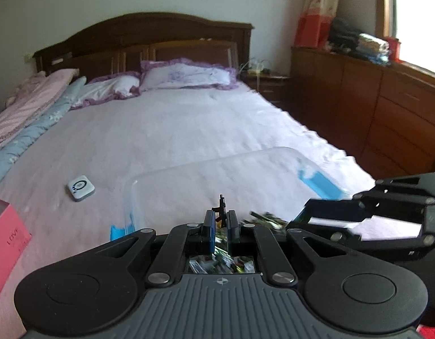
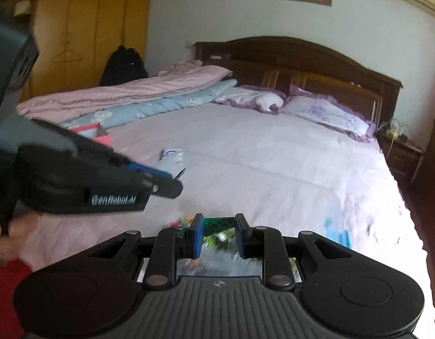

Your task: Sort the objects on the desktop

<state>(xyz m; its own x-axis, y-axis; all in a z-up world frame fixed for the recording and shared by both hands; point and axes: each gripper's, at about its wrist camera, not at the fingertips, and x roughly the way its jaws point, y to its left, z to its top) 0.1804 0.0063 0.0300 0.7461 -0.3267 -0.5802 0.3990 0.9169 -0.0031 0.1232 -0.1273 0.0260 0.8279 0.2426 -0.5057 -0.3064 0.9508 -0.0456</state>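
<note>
In the left wrist view my left gripper (image 1: pixel 220 221) is shut on a tiny black toy gun (image 1: pixel 222 207) that sticks up between its blue pads. It hangs over the near end of a clear plastic box (image 1: pixel 189 167) with blue clips, lying on the bed. Blurred small pieces (image 1: pixel 266 217) show just beyond the gripper. In the right wrist view my right gripper (image 2: pixel 218 226) is shut on a green toy brick plate (image 2: pixel 217 224). Each gripper appears in the other's view: the right gripper (image 1: pixel 310 212) at the right, the left gripper (image 2: pixel 172 184) at the left.
A white square device (image 1: pixel 80 188) lies on the bedsheet left of the box; it also shows as a blurred white device (image 2: pixel 172 155). A pink box (image 1: pixel 8 234) stands at the bed's left edge. Folded quilts (image 2: pixel 118 99), pillows and a wooden headboard lie beyond.
</note>
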